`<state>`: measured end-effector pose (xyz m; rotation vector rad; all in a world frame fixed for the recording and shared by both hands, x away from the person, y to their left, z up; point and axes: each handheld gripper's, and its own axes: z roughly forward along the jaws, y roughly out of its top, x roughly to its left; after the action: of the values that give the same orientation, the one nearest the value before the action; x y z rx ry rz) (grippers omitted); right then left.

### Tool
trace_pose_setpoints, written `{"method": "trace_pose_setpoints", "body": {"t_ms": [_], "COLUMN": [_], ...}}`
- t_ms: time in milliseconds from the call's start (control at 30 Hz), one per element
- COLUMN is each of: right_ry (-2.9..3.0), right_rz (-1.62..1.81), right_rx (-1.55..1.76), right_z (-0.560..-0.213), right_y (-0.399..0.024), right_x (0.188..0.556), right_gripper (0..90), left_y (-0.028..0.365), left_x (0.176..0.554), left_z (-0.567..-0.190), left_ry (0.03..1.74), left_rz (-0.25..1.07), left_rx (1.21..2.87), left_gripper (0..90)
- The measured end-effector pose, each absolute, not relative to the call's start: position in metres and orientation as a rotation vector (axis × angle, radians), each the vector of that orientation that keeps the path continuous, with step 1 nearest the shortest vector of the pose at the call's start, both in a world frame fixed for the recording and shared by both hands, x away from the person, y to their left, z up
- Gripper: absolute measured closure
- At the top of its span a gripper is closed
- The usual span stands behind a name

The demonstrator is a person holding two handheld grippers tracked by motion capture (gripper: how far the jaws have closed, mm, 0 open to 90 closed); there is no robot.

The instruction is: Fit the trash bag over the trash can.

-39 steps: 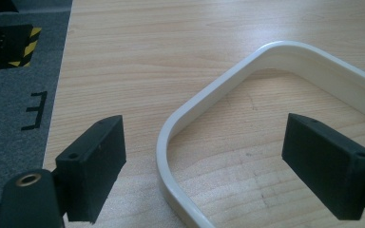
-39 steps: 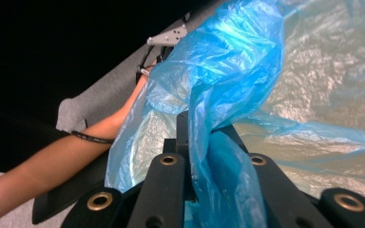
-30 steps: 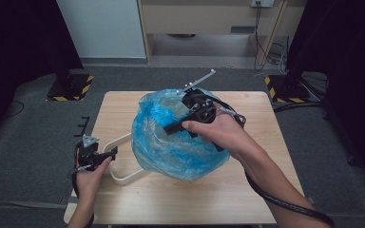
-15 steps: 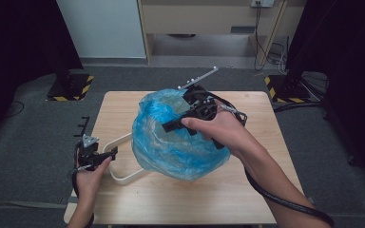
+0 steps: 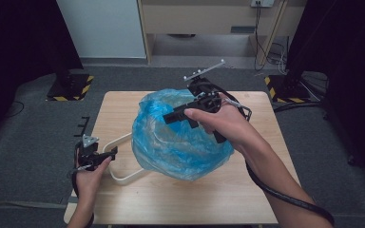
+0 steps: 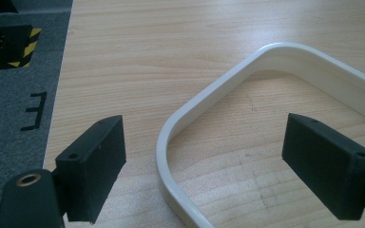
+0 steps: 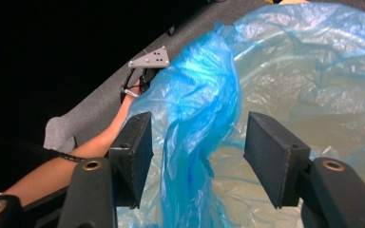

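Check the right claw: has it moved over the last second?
Yes. The right claw has shifted slightly toward the person's left, across the blue bag, judged against the table's far edge. Its jaws are open around a fold of bag.

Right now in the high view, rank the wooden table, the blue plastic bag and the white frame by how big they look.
1. wooden table
2. blue plastic bag
3. white frame, partly hidden under the bag, so its full size is unsure

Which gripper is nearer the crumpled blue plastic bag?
Right. The right gripper has open jaws astride a fold of the crumpled blue plastic bag; the left gripper sits off to its side, over the white frame.
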<state>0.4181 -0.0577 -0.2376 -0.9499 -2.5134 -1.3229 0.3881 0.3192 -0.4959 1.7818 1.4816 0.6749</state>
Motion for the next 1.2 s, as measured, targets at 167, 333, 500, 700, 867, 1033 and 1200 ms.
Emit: {"method": "trace_pose_setpoints", "body": {"t_ms": [167, 333, 500, 700, 867, 1033, 1200], "right_ry": [-2.485, -2.450, -2.466, -2.552, -2.590, -2.615, -2.648], "right_rz": [-1.377, -1.447, -1.427, -1.297, -1.217, -1.158, -1.112], "right_rx": [-0.987, -1.012, -0.973, -0.946, -0.937, -0.941, -0.938], "right_z": [-0.232, -0.224, -0.221, -0.235, -0.244, -0.251, -0.254], "right_y": [-0.059, -0.060, -0.056, -0.047, -0.043, -0.041, -0.037], "right_x": [0.423, 0.427, 0.426, 0.425, 0.425, 0.426, 0.426], "right_gripper": [42.9, 53.8, 68.9, 77.8, 80.4, 80.4, 79.9], "left_y": [0.319, 0.319, 0.319, 0.319, 0.319, 0.320, 0.319], "left_x": [0.388, 0.388, 0.388, 0.388, 0.388, 0.388, 0.388], "left_z": [-0.496, -0.496, -0.496, -0.496, -0.496, -0.496, -0.496], "left_ry": [1.480, 1.481, 1.480, 1.480, 1.480, 1.481, 1.480], "left_rz": [0.675, 0.673, 0.673, 0.674, 0.672, 0.672, 0.669], "left_rx": [1.782, 1.782, 1.781, 1.779, 1.780, 1.780, 1.780], "left_gripper": [14.0, 14.0, 14.0, 14.0, 14.0, 14.0, 14.0]}}
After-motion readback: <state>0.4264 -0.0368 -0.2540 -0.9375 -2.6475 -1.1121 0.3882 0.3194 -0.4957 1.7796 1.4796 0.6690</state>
